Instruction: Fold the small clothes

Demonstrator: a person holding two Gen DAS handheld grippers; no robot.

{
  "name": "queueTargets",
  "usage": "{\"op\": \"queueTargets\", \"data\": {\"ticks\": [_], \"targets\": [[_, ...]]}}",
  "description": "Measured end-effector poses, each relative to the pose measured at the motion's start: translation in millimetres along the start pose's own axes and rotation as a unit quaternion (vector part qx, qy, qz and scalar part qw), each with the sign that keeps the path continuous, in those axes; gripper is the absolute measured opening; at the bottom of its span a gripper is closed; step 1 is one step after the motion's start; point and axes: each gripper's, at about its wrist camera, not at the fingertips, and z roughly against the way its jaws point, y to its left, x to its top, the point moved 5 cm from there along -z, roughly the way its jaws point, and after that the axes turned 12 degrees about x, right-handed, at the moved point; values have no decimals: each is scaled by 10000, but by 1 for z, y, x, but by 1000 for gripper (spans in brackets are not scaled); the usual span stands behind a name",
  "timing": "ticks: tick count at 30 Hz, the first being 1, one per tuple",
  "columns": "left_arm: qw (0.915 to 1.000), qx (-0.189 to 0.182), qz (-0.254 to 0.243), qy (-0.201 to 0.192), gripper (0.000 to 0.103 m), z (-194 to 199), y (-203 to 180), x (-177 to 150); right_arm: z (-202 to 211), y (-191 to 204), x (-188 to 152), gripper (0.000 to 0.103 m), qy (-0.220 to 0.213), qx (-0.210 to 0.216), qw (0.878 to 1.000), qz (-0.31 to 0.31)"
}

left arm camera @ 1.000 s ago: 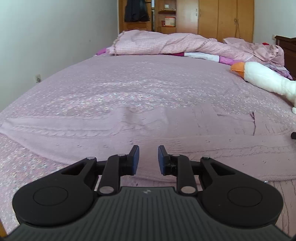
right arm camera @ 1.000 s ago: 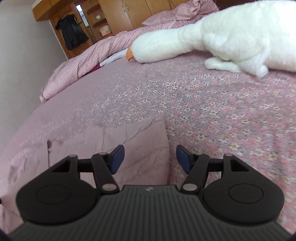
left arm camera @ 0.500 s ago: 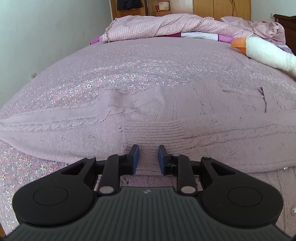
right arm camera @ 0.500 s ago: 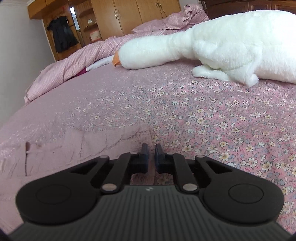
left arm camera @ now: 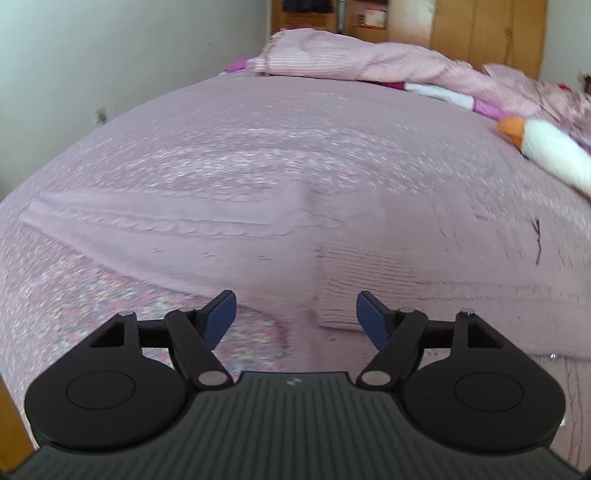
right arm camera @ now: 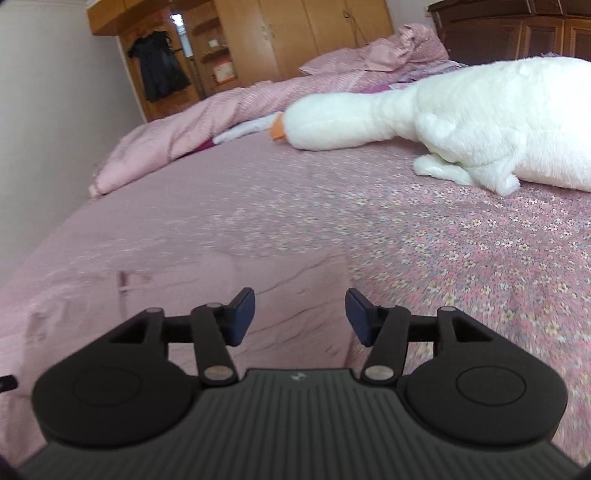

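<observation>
Fig.: two wrist views, mid-task. Left tool (left arm camera: 295, 314) w/ both blue pads spread wide, nothing between them; it hangs just above the near edge of a pink knit garment (left arm camera: 369, 251) that lies flat on the bed (left arm camera: 258, 140). Right tool (right arm camera: 300, 315) likewise wide apart and empty, poised over the garment's far-right portion (right arm camera: 288, 291), whose straight right edge runs beside the floral sheet (right arm camera: 461, 258). Garment: cable-knit, pale pink, close in colour to the sheet, so outlines are hard to trace; motion blur adds to this. In the left view a long strip, prob. a sleeve or folded panel (left arm camera: 147, 225), stretches leftward across the bed, and a ribbed band (left arm camera: 388, 288) sits at centre-right w/ a crisp lower edge, which suggests (judgement) at least one layer lies turned over another. A small dark tag or thread (left arm camera: 537, 236) shows near the right end. Progress est.: early to middle. The piece looks spread and partly doubled, but it is wide and long, not yet a compact packet; the long left strip appears to need bringing in, then a further fold across. Exact fold count cannot be told. Bystanders: white plush goose (right arm camera: 461, 118) well apart to the right, rumpled pink quilt (left arm camera: 369, 62) at the bed's head, wooden wardrobe (right arm camera: 314, 33) behind.
</observation>
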Motion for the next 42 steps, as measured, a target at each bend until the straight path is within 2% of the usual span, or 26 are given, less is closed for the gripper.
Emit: {"op": "queueTargets", "data": {"ticks": [9, 14, 17, 22, 29, 36, 40, 41, 42], "targets": [[9985, 220, 498, 94, 83, 9, 53, 2, 39, 53, -25, 61, 159, 449, 9988, 59], [9968, 267, 749, 126, 88, 1, 74, 3, 41, 75, -49, 62, 338, 627, 9974, 99], [9952, 220, 938, 171, 88, -9, 88, 5, 37, 80, -66, 62, 516, 550, 9971, 75], [9841, 175, 1742, 305, 88, -36, 121, 11, 31, 77, -85, 62, 767, 363, 9964, -44], [9592, -103, 2752, 644, 88, -76, 146, 7, 32, 73, -99, 61, 819, 166, 9965, -88], [9536, -130, 2993, 292, 87, -98, 153, 22, 31, 74, -101, 61, 753, 72, 9971, -109], [9540, -46, 2996, 94, 86, -113, 158, 36, 31, 76, -102, 61, 764, 34, 9971, -14], [9533, -34, 3019, 41, 84, -117, 159, 38, 31, 76, -102, 61, 762, 32, 9971, 1], [9529, -3, 3034, -3, 72, -121, 161, 40, 31, 77, -102, 61, 760, 33, 9971, 18]]}}
